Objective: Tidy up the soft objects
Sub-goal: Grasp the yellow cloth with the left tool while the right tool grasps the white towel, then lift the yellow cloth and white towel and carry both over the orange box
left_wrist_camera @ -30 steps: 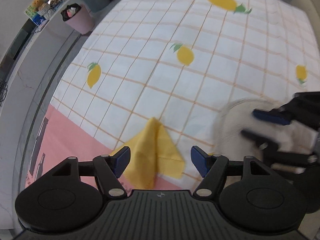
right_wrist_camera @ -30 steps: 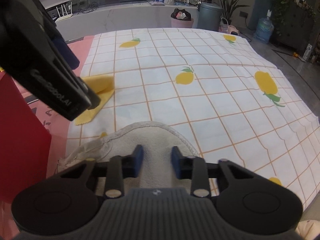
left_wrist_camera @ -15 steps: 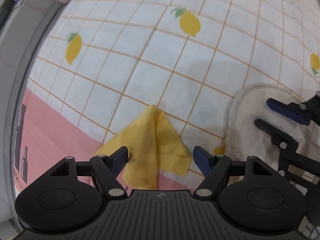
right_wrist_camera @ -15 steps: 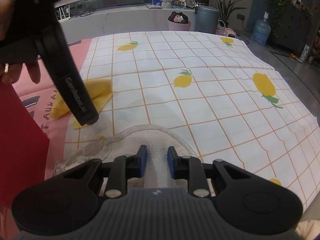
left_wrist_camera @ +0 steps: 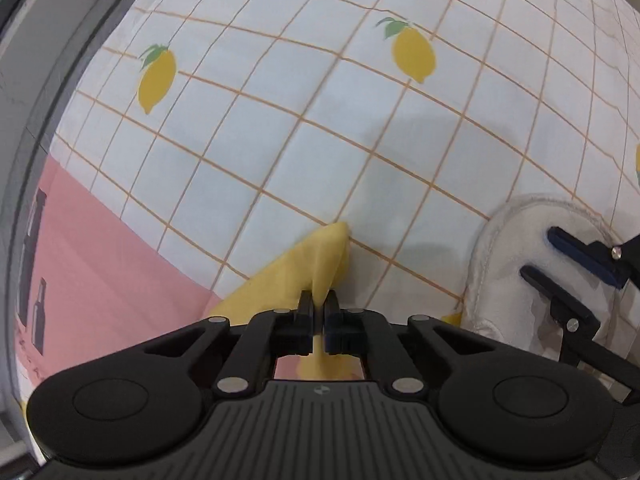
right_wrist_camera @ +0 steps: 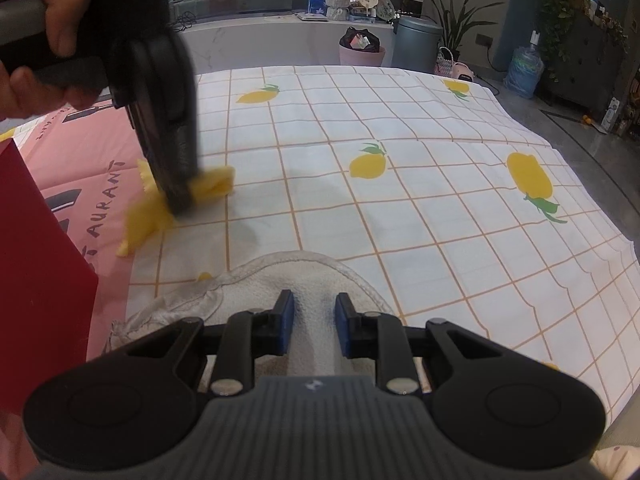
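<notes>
My left gripper [left_wrist_camera: 319, 312] points straight down, its jaws just snapped together, pinching a fold of the yellow cloth [left_wrist_camera: 304, 268]. The cloth lies at the left edge of the lemon-print checked sheet [left_wrist_camera: 320, 120], partly over the pink printed mat [left_wrist_camera: 100, 248]. My right gripper [right_wrist_camera: 314, 326] sits over the white fluffy towel [right_wrist_camera: 280, 276] at the sheet's near edge, jaws narrowly apart, a ridge of towel between them; can't tell if the pads press it. A hand [right_wrist_camera: 44, 40] holds the left gripper's handle. Red box [right_wrist_camera: 36, 260] at the near left.
</notes>
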Demonstrator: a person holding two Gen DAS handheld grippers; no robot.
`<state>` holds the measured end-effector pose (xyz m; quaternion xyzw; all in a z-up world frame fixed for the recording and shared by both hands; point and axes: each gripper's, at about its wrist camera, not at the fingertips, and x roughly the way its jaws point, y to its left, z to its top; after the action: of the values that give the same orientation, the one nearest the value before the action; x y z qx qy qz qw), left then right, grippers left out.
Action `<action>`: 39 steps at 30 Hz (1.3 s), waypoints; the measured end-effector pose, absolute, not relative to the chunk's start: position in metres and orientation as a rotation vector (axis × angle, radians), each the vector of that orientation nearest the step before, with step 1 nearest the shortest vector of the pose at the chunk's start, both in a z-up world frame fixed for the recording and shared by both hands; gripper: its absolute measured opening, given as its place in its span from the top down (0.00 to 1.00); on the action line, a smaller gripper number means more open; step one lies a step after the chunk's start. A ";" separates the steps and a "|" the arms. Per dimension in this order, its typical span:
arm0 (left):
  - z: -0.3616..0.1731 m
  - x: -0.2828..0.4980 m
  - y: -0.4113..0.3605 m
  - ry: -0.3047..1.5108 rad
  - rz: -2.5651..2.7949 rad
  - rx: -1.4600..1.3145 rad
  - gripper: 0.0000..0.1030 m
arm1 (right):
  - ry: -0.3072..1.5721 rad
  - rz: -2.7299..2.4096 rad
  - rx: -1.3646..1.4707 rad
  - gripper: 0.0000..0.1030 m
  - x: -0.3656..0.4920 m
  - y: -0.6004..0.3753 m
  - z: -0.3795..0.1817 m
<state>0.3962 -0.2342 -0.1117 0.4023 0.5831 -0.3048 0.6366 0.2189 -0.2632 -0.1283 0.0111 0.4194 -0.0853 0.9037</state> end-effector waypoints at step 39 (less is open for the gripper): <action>0.051 0.218 -0.164 0.639 -0.402 0.502 0.97 | 0.663 -0.058 0.124 0.97 0.174 -0.265 -0.046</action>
<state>0.2176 -0.1639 0.0514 0.2425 0.3086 -0.1942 0.8990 0.1738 -0.2649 -0.0457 0.0609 0.3254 -0.0285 0.9432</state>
